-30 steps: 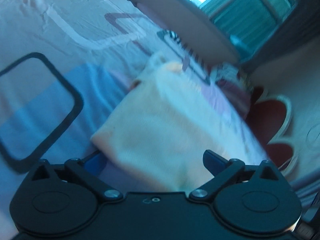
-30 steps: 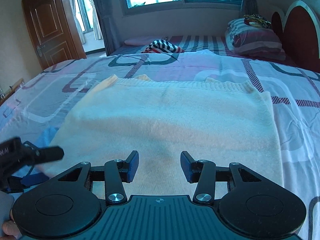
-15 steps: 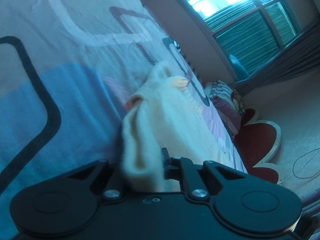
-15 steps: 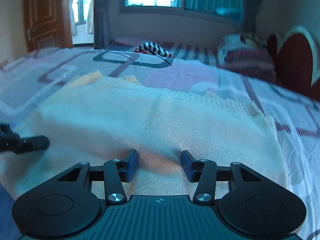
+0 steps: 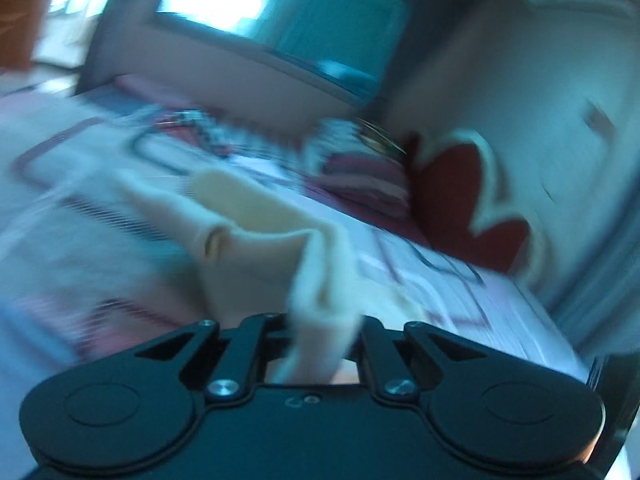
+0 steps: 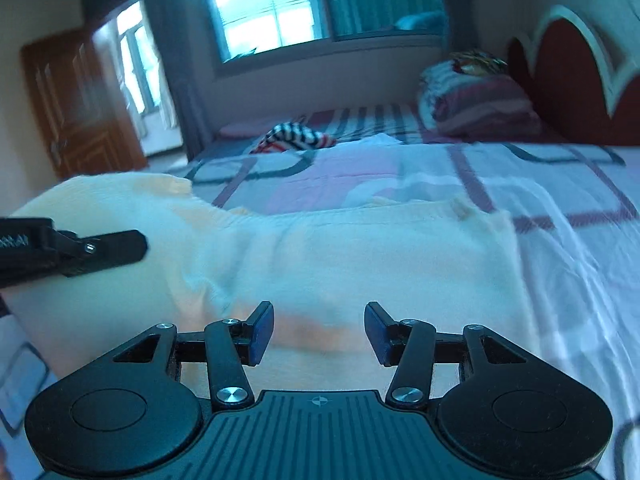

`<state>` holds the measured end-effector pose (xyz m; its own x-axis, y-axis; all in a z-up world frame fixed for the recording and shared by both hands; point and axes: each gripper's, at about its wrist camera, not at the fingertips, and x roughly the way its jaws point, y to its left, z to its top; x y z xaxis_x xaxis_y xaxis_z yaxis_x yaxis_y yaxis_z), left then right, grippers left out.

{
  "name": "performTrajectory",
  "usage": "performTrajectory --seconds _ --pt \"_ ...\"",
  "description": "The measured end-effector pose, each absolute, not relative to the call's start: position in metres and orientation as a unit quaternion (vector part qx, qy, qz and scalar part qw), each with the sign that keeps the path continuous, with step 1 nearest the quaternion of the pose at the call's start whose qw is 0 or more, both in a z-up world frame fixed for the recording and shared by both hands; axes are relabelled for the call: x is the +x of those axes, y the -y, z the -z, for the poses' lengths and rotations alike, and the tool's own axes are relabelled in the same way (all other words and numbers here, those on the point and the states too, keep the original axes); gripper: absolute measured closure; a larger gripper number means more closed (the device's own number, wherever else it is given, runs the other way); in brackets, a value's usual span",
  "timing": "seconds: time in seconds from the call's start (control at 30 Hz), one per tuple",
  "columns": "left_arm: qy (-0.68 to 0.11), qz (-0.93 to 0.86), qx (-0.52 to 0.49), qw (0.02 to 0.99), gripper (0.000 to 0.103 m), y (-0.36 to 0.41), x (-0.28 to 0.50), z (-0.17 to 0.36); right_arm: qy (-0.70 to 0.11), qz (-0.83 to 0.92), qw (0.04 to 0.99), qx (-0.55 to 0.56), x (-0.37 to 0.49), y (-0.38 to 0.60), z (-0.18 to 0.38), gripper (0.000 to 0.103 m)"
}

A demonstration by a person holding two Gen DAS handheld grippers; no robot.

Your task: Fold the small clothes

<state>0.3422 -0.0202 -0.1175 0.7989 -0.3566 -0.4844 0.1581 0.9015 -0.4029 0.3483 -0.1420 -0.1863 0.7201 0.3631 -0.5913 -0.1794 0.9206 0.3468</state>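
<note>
A cream knitted garment lies on the patterned bed sheet. My left gripper is shut on the garment's left edge and holds it lifted off the bed; that view is blurred. The left gripper also shows in the right wrist view, with the raised cloth behind it. My right gripper is open, low over the garment's near edge, with nothing between its fingers.
A striped cloth lies at the far side of the bed. Pillows and a red headboard stand at the right. A window and a wooden door are behind.
My left gripper closed on the garment's left edge and has lifted it up and to the right. My right gripper stayed open and moved lower over the near edge.
</note>
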Motion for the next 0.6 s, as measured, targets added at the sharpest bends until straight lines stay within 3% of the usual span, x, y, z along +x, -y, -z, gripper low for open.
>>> performTrajectory --seconds 0.33,0.43,0.5,0.53,0.6 --pt "-0.383 0.246 0.002 0.890 0.093 0.155 0.342 0.170 -0.362 -0.048 0.906 0.215 0.307 0.264 0.191 0.053" --pt "-0.384 0.253 0.018 0.888 0.073 0.159 0.331 0.172 -0.356 -0.032 0.904 0.234 0.300 0.285 0.187 0.053" --pt "-0.390 0.254 0.014 0.885 0.047 0.155 0.326 0.168 -0.350 -0.035 0.904 0.244 0.299 0.290 0.183 0.053" --pt "-0.389 0.252 0.005 0.886 0.027 0.150 0.323 0.164 -0.347 -0.040 0.902 0.252 0.299 0.292 0.180 0.053" --pt "-0.380 0.250 -0.010 0.891 0.024 0.139 0.316 0.157 -0.343 -0.055 0.900 0.264 0.301 0.291 0.174 0.053"
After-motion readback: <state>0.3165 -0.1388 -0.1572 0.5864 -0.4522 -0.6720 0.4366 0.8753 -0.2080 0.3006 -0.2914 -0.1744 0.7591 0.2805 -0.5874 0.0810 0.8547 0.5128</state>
